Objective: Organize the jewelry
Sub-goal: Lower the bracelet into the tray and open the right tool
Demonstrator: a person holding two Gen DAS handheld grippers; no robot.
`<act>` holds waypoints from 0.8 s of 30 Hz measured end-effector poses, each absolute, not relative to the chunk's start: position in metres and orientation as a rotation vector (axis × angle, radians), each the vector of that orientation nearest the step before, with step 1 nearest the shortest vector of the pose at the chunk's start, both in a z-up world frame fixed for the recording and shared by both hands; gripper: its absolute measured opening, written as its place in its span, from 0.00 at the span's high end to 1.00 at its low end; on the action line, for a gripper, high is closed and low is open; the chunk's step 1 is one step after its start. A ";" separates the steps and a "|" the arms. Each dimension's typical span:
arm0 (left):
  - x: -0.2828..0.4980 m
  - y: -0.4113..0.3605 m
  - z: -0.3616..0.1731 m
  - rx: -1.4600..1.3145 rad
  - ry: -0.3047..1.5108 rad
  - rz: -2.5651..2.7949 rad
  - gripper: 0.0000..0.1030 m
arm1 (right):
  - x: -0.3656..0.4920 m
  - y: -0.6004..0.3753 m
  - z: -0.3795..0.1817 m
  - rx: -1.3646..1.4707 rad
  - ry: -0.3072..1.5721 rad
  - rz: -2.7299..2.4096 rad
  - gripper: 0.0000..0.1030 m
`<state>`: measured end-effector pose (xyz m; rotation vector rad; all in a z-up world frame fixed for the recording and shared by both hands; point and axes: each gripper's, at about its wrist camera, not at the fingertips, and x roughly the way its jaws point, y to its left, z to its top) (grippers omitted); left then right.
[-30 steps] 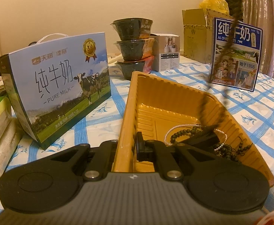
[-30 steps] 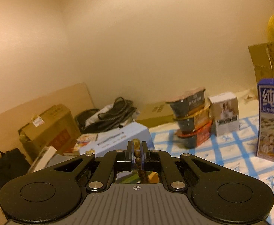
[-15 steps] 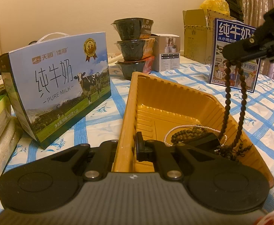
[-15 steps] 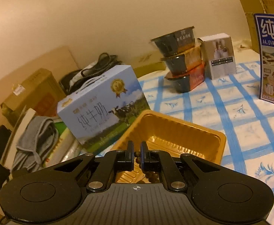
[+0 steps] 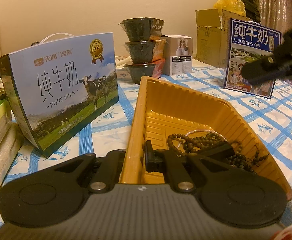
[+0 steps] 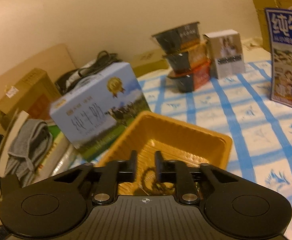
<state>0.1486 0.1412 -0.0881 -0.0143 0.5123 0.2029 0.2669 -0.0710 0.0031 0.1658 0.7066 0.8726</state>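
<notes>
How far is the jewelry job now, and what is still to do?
Done: the brown beads and a pearl string lie in the tray. In hand: the right gripper has just been opening above the tray, with nothing pinched between its fingers; the left gripper is shut on the tray's rim. Left: no other loose jewelry shows on the cloth, so little seems to remain.

Tray [image 5: 178, 108] looks like thin glossy ribbed plastic, gold-coloured, the beads [image 5: 202, 140] matt dark wood, milk carton [image 5: 62, 92] glossy printed card, tablecloth [image 5: 266, 124] smooth plasticky.
</notes>
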 end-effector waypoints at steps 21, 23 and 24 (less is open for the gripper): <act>0.156 0.168 -0.106 -0.158 0.628 0.220 0.85 | 0.224 -0.104 -0.061 0.021 0.795 0.636 0.45; 0.157 0.170 -0.109 -0.166 0.649 0.233 0.75 | 0.220 -0.105 -0.062 0.017 0.788 0.620 0.43; 0.156 0.171 -0.110 -0.169 0.655 0.237 0.66 | 0.217 -0.107 -0.063 0.013 0.783 0.609 0.42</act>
